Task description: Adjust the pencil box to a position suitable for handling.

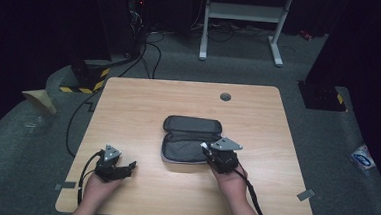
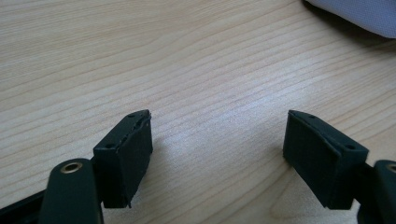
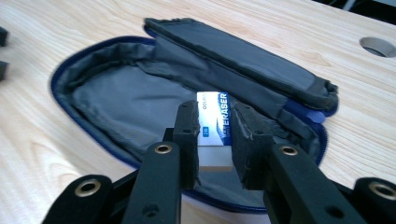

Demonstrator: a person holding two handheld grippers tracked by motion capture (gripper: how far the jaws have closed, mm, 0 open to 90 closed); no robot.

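White eraser [image 3: 214, 133] in a blue-printed sleeve, clamped by right gripper [image 3: 214, 140] jaws over an unzipped grey pencil case [image 3: 116, 100] mid-table; left gripper [image 2: 217, 158] jaws released.

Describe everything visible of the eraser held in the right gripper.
The eraser is a small white block in a paper sleeve, white at one side and blue at the other, with white lettering along the blue band. Its bare white end points toward the camera. It sits clamped between the right gripper's two black pads, one on each long side, held over the grey lining of the open pencil case. In the right gripper view it looks clear of the lining, though contact underneath cannot be ruled out.
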